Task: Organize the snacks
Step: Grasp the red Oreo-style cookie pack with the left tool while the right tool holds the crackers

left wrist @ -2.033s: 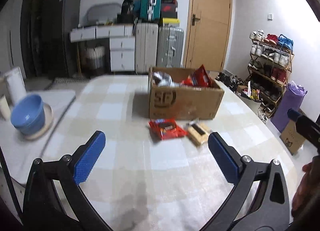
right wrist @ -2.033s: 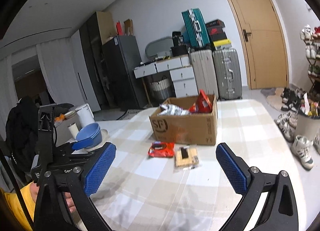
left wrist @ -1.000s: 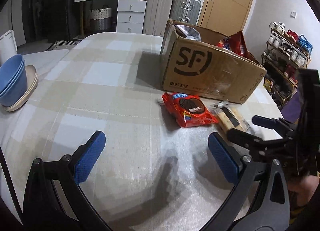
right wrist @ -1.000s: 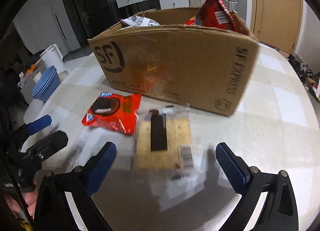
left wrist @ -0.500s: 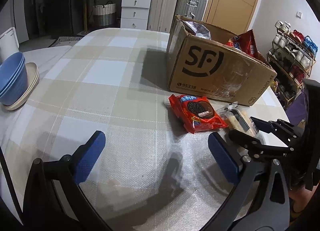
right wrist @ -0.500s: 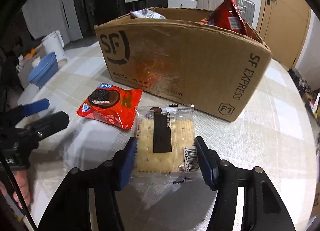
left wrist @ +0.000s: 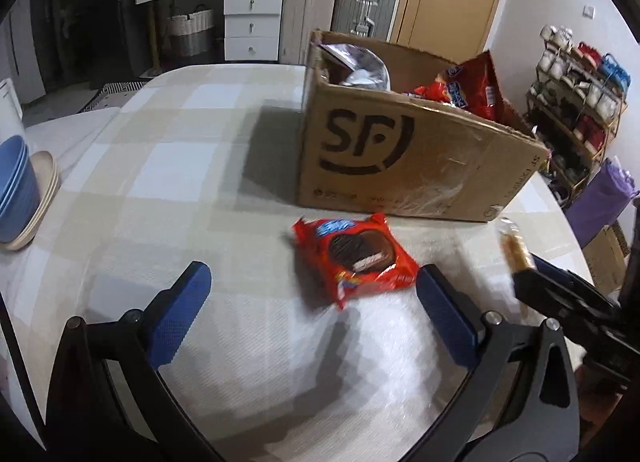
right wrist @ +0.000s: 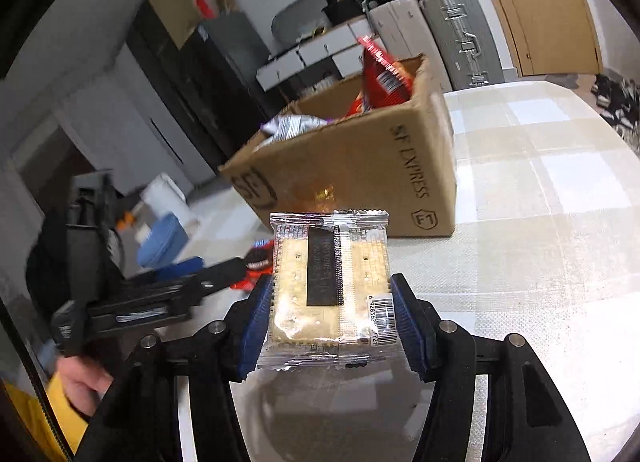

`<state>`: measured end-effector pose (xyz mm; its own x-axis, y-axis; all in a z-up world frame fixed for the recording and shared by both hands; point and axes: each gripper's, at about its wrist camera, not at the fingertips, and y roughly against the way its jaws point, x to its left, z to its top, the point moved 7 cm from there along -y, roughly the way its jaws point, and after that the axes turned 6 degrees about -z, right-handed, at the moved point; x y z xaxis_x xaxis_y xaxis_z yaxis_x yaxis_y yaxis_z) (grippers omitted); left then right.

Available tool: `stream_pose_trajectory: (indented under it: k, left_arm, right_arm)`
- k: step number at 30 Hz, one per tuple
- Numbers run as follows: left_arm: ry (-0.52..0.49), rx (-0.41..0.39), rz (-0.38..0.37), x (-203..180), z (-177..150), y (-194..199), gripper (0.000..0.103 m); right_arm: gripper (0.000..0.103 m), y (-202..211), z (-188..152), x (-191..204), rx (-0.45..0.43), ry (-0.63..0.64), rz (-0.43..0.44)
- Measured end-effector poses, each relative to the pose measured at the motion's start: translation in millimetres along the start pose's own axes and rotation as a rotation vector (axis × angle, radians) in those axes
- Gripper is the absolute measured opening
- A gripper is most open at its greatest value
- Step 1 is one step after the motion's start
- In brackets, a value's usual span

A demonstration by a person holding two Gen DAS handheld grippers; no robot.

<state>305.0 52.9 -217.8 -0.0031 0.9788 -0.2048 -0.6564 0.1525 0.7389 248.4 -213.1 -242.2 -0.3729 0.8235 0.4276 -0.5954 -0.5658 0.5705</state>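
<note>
Two snack packets are being dealt with outside the cardboard box [left wrist: 400, 158]. A clear-wrapped cracker packet [right wrist: 330, 290] is being gripped between the blue pads [right wrist: 256, 322] of the right gripper [right wrist: 330, 314], clamped from both sides and held above the checked tablecloth [right wrist: 540, 246], in front of the box's "SF EXPRESS" side. In the left wrist view that same packet is being seen edge-on at the tip of the right gripper, near the box's right corner.

A red cookie packet [left wrist: 354, 256] is being left flat on the tablecloth, just in front of the box's "SF" face and apart from it. The left gripper [left wrist: 316, 310] is being held with its jaws spread wide and empty; the red packet is lying just beyond them, its near corner close to the right pad [left wrist: 446, 320], with no contact visible.

Inside the box, a red snack bag [left wrist: 468, 86] is being propped upright and a silver bag [left wrist: 360, 66] is being kept at the far left end. Blue bowls [left wrist: 16, 186] are being stacked on beige plates at the table's left edge. A hand [right wrist: 80, 382] with a yellow sleeve is being seen on the left gripper's handle.
</note>
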Motion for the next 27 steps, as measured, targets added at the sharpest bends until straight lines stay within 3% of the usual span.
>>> stream_pose_trajectory:
  k: [9, 13, 16, 18, 27]
  left_arm:
    - [0.049, 0.107, 0.041, -3, 4, -47, 0.102]
    - [0.052, 0.096, 0.081, -2, 5, -48, 0.096]
    - [0.04, 0.089, 0.075, -6, 6, -43, 0.076]
    - [0.034, 0.084, 0.047, -10, 4, -39, 0.047]
    - [0.038, 0.092, 0.007, -12, -4, -24, 0.037]
  right_arm:
    - [0.058, -2, 1, -6, -0.014, -0.051, 0.045]
    - [0.058, 1, 0, -10, -0.018, -0.054, 0.053]
    - [0.058, -2, 0, -10, -0.018, -0.049, 0.056]
    - [0.058, -1, 0, -9, -0.021, -0.046, 0.056]
    - [0.058, -1, -1, -11, -0.031, -0.054, 0.061]
